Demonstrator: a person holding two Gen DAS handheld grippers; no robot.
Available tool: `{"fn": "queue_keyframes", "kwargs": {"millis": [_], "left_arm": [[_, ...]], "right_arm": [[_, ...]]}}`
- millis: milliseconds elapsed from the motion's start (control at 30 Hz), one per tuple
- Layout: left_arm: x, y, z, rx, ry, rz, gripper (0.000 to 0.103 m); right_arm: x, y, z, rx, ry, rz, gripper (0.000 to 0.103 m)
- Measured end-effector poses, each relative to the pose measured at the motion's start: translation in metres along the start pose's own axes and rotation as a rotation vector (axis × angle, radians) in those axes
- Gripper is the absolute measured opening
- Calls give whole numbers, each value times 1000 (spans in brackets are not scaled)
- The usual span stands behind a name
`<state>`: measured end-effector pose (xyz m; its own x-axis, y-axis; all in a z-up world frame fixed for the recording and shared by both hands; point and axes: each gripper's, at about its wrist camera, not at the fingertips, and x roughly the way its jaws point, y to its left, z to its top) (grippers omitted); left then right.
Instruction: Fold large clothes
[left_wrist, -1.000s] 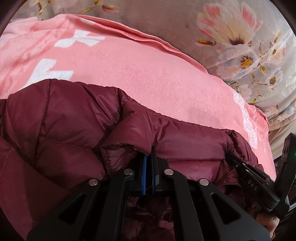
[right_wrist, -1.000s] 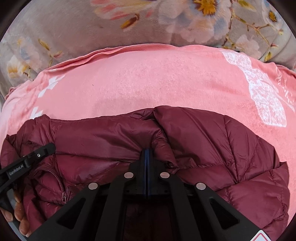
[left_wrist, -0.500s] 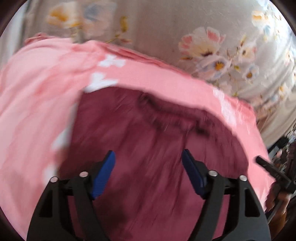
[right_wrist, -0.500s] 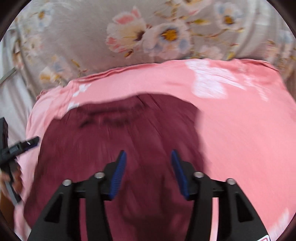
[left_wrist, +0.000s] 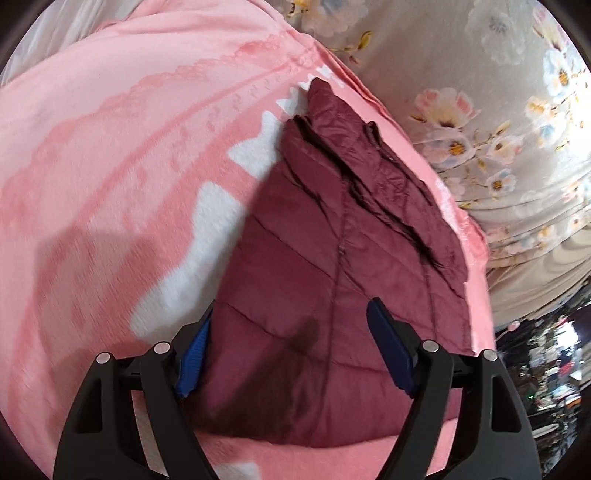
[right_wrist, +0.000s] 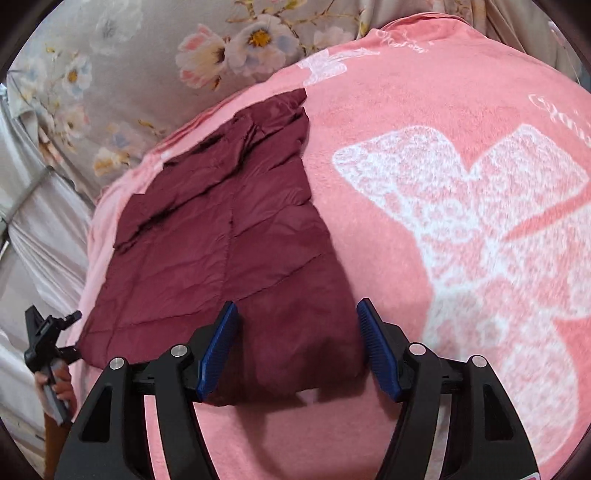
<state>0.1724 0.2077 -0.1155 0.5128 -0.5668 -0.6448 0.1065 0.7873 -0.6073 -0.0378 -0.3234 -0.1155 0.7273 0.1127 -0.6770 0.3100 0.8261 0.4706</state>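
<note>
- The dark maroon quilted puffer jacket lay folded flat on the pink fleece blanket with white butterfly patterns, which served as the landmark for everything else.
- The jacket's far end showed stacked, layered edges close to the blanket's far border, beside the grey floral bedsheet.
- The left gripper, black with blue pads, hung above the jacket's near end with its jaws spread wide and gripping nothing.
- The right gripper likewise hovered over the jacket's near edge, jaws wide apart, empty.
- In the right wrist view, a large white butterfly print on the blanket sat to the right of the jacket.
- At the blanket's left edge in that view, the left gripper was seen from the side, held in the person's hand.
</note>
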Motion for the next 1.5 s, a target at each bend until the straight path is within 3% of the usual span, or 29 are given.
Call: {"fn": "queue_keyframes", "kwargs": {"millis": [67,100,133,167,200,233,333,567,800,1033,1133,1233,1333,1500], "left_arm": [[1,0,-2,-6,-2,-8,73],[3,1,-5,-12,-2,-3,65],[5,2,-6,-19,2,-4,60],[7,4,-8,-29,5,-2,48],[7,5,-9,-38,8,1,37],[6,8,-11,-56,16,-30,33],[-4,7,-17,-77,6,-71,20],[-54,-28,-38,21,-48,-97,13],[-139,-52,-80,63,-90,-168,11],[-240,-101,-87,181,-289,-220,9],[-241,-121,-68,209,-322,-207,9],[-211,-129,-35,223,-305,-146,9],[-159,-138,-4,233,-255,-58,9],[-63,-140,34,277,-186,104,10]], "right_arm": [[1,0,-3,28,-11,24,66],[0,1,-4,33,-18,28,65],[0,0,-4,45,-25,34,58],[0,0,-3,57,-24,44,52],[1,0,-3,72,-20,59,37],[0,-1,-4,90,-22,74,25],[-13,-1,-6,88,-43,101,10],[-77,5,-16,14,-110,126,6],[-187,17,-47,-64,-245,135,5],[-266,55,-26,-120,-473,224,5],[-257,58,7,-104,-491,267,5],[-217,57,43,-87,-434,221,5],[-159,45,81,-27,-350,170,5],[-77,33,111,2,-293,81,5]]}}
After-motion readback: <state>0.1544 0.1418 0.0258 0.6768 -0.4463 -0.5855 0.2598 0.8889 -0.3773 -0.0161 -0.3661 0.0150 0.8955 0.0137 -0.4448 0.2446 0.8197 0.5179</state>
